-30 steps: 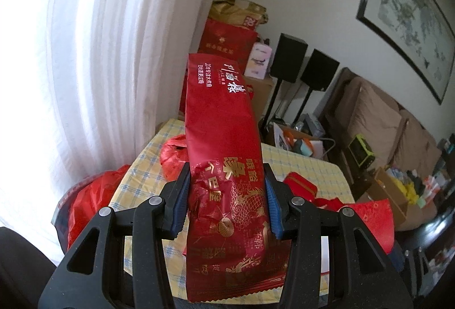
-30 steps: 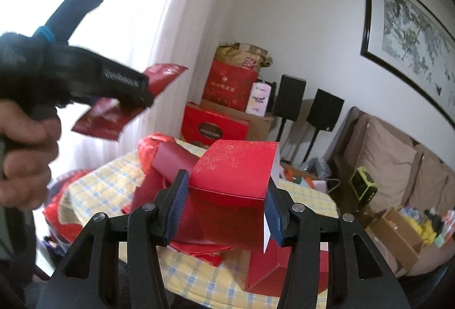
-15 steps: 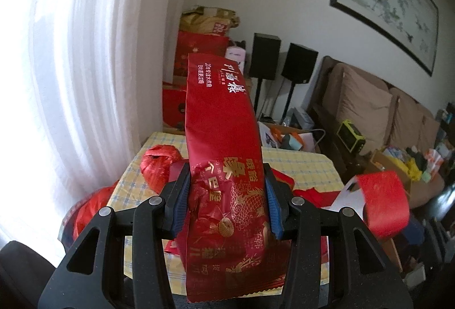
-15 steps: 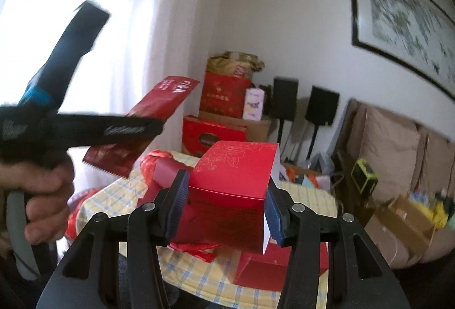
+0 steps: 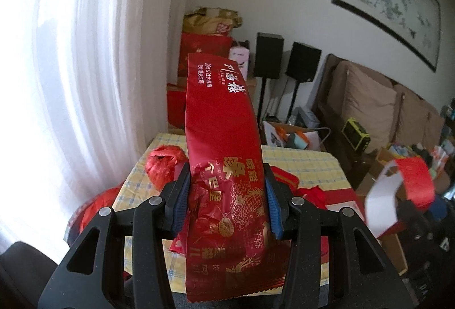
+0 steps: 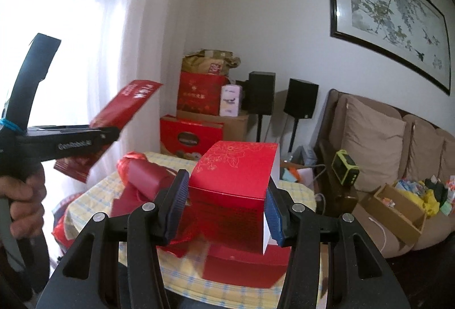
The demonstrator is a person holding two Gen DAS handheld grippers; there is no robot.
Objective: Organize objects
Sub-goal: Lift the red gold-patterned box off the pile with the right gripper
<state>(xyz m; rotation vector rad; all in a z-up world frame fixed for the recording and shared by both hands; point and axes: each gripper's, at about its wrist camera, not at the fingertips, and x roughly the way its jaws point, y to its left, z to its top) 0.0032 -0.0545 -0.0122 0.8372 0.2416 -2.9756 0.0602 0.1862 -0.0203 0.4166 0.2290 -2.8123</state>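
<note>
The right tool (image 6: 227,205) is still clamping the red box (image 6: 231,181), rising off the bench (image 6: 93,195); the left tool (image 5: 226,201) keeps gripping the red packet (image 5: 224,138).

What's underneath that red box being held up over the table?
Below the red box, clamped in the right gripper, another flat red box lies on the checked tablecloth. Whatever sits straight behind the held box is covered.

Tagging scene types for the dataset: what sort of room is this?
Most likely a home living room, cluttered. A brown sofa with cushions stands under a framed painting, two black speakers sit on stands, and a small table with a checked cloth holds red gift packaging.
</note>
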